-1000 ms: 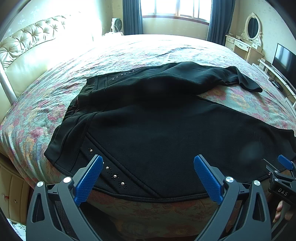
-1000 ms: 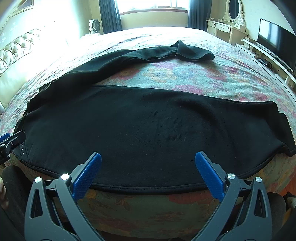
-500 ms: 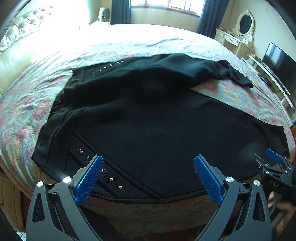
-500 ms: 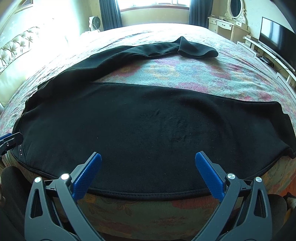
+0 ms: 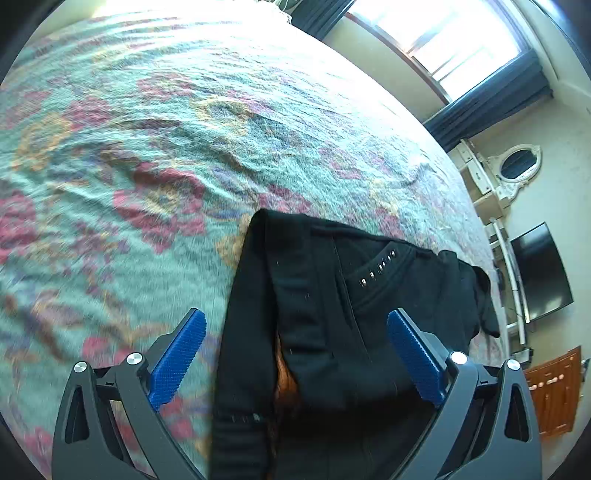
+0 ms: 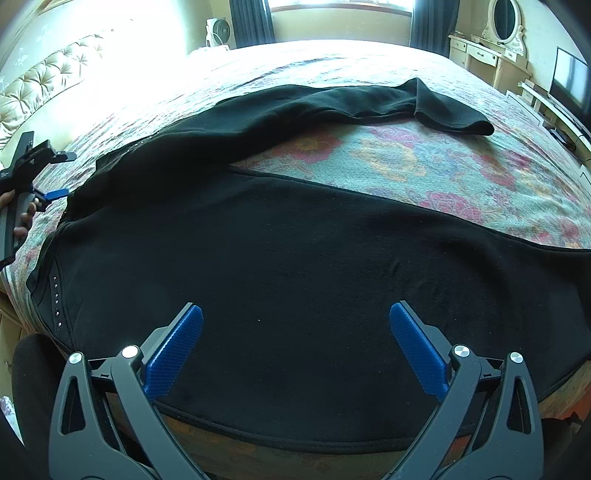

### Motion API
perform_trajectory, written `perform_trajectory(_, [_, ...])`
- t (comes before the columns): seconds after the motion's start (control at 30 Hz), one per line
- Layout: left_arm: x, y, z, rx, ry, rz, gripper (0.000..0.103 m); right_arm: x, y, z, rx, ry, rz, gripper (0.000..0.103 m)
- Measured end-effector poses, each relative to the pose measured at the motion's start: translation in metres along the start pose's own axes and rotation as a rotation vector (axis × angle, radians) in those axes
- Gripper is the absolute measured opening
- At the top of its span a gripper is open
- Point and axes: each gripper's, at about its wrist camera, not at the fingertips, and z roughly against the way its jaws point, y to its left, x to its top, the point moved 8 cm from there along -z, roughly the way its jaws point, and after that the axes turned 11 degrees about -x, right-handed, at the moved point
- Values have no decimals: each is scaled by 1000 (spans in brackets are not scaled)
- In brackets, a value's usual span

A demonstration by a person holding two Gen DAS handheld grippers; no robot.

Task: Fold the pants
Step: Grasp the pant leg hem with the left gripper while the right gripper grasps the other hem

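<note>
Black pants (image 6: 288, 258) lie spread on the floral bedspread (image 6: 388, 155), legs apart, the far leg's cuff (image 6: 454, 114) at the upper right. Small studs (image 6: 55, 291) mark the waist end at the left. My right gripper (image 6: 295, 339) is open over the near leg, close to the bed's front edge. The left wrist view looks down on the waistband (image 5: 317, 314) with its row of studs (image 5: 376, 267); my left gripper (image 5: 295, 354) hangs open straddling it, nothing between its pads. The left gripper (image 6: 55, 192) also shows at the far left of the right wrist view, held by a hand.
A tufted headboard (image 6: 55, 77) is at the far left. A dressing table with an oval mirror (image 6: 502, 22) and a television (image 6: 569, 81) stand to the right of the bed. A fan (image 6: 218, 33) and dark curtains (image 6: 251, 22) are by the window.
My left gripper has swung left from the near leg to the waist end, and now looks down the waistband. The right gripper has edged slightly forward over the near leg.
</note>
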Motion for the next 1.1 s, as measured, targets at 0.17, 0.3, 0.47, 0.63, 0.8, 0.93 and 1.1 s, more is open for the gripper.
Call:
perform_trajectory(0.17, [29, 20, -38, -26, 24, -37, 98, 7, 8, -12, 14, 22, 11, 101])
perform_trajectory(0.3, [39, 4, -56, -25, 35, -121, 97, 11, 9, -19, 33, 36, -5, 101])
perform_trajectory(0.47, [29, -10, -65, -15, 99, -234, 53, 16, 11, -27, 75, 56, -11, 101])
perform_trajectory(0.63, [34, -3, -75, -15, 90, -219, 35, 44, 13, -30, 168, 41, 0, 101])
perform_trajectory(0.8, [35, -5, -59, 25, 78, -265, 31, 131, 7, -30, 257, -113, 87, 101])
perform_trajectory(0.93, [31, -3, -71, 125, 76, -312, 31, 224, 9, -70, 179, -189, 299, 101])
perform_trajectory(1.1, [33, 2, -71, 125, 39, -294, 31, 293, 47, -139, 128, -154, 554, 101])
